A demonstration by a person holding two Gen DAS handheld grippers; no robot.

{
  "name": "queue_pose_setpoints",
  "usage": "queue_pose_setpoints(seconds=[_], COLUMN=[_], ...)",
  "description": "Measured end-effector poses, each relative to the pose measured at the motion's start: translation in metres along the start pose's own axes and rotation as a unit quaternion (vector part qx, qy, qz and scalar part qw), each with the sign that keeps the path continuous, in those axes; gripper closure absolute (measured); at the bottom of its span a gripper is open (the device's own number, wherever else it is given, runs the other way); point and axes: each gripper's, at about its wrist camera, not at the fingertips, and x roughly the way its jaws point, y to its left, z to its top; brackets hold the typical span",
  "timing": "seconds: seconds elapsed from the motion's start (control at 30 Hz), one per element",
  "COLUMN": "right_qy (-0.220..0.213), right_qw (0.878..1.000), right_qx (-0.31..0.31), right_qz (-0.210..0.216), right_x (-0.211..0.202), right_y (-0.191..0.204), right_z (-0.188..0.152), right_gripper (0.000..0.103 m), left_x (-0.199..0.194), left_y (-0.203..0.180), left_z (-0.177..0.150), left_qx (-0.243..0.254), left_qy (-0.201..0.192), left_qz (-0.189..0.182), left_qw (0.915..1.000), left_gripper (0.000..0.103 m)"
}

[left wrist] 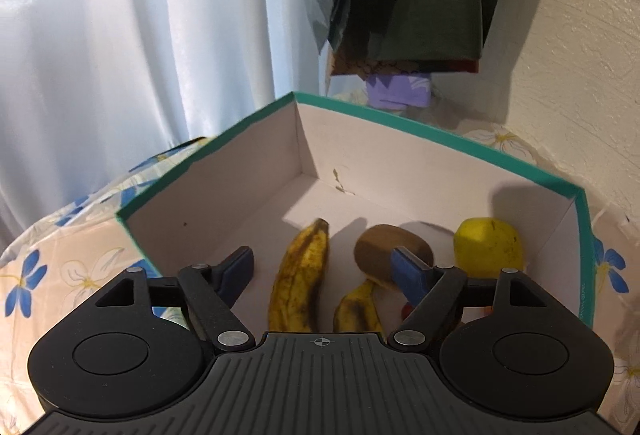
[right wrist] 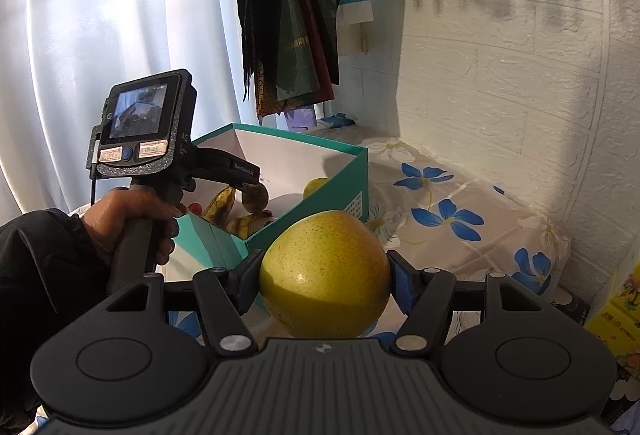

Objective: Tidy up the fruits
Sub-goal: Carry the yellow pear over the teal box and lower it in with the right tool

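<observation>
A teal-rimmed white box (left wrist: 440,139) holds two spotted bananas (left wrist: 302,275), a brown kiwi (left wrist: 384,251) and a yellow apple (left wrist: 488,249). My left gripper (left wrist: 324,269) is open and empty, hovering inside the box above the bananas, its right finger in front of the kiwi. My right gripper (right wrist: 324,275) is shut on a large yellow-green pear (right wrist: 324,275), held above the bed to the right of the box (right wrist: 340,191). The left gripper (right wrist: 240,179) and the hand holding it show in the right wrist view over the box.
The box sits on a floral bedsheet (right wrist: 460,235). A white curtain (left wrist: 140,55) hangs at the left, dark bags (right wrist: 288,15) hang behind the box, and a white textured wall (right wrist: 500,75) runs along the right. A yellow carton (right wrist: 620,315) is at the far right.
</observation>
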Motion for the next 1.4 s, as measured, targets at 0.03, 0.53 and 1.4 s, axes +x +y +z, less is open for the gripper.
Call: queue_pose_setpoints(seconds=[0.03, 0.53, 1.4], right_qy=[-0.001, -0.011, -0.037], right_qw=[1.0, 0.999, 0.997], right_qx=[-0.001, -0.01, -0.05], right_qz=[0.0, 0.029, 0.046], right_x=[0.0, 0.003, 0.057], right_y=[0.0, 0.008, 0.042], right_z=[0.0, 0.007, 0.049], right_gripper=[0.039, 0.039, 0.039], left_x=[-0.011, -0.111, -0.125], left_y=[0.004, 0.093, 0.106], left_z=[0.001, -0.064, -0.093], left_qx=[-0.007, -0.118, -0.094], left_qy=[-0.002, 0.055, 0.099], left_qz=[0.009, 0.064, 0.096], left_qw=[0.9999, 0.9894, 0.986], left_gripper=[0.008, 0.002, 0.002])
